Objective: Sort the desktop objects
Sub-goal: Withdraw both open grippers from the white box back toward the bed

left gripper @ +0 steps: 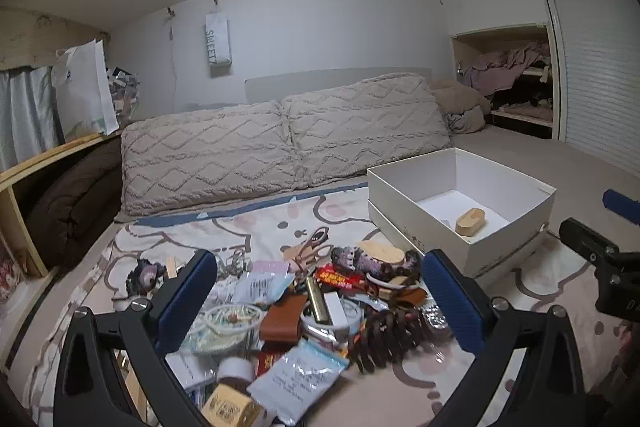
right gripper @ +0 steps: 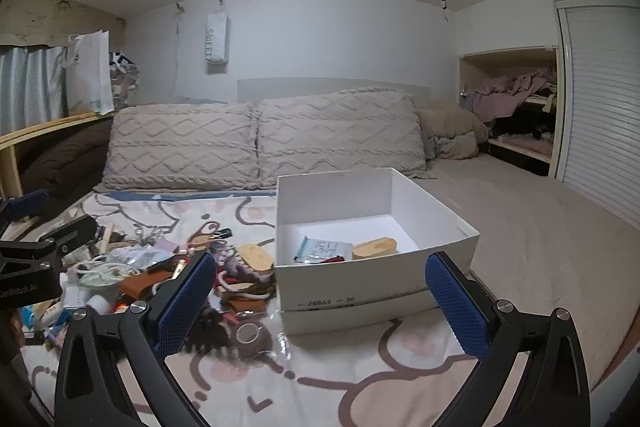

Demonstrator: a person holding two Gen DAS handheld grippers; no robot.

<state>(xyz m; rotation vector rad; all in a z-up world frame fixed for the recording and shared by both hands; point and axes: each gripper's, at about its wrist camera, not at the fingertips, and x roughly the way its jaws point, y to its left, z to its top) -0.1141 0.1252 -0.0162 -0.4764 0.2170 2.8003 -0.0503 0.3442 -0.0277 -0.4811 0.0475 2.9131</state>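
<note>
Left wrist view: left gripper (left gripper: 318, 301) hangs over the clutter pile (left gripper: 304, 311) on the cartoon-print blanket (left gripper: 256, 227), jaws spread wide w/ nothing between the pads. Straight ahead and just below it lie a brown leather case (left gripper: 282, 319), a dark claw hair clip (left gripper: 386, 337) and a blue-edged zip pouch (left gripper: 298, 381). The white box (left gripper: 460, 205) sits ahead and to the right of the pile, well apart from this gripper; a wooden oval block (left gripper: 471, 221) rests on its floor. The clip's long axis runs roughly across the gripper's closing line, tilted a bit (hard to judge exactly through the fisheye).

Right wrist view: right gripper (right gripper: 318, 301) is also released, empty, aimed at the near wall of the box (right gripper: 376, 283), which is close ahead. Inside: the wooden block (right gripper: 374, 248) and a small zip pouch (right gripper: 322, 249), side by side. The pile (right gripper: 160, 275) lies off to this gripper's left.

Judgement: left gripper is the nearer one for the next pick from the pile; the carry then goes rightward and forward to the box.
</note>
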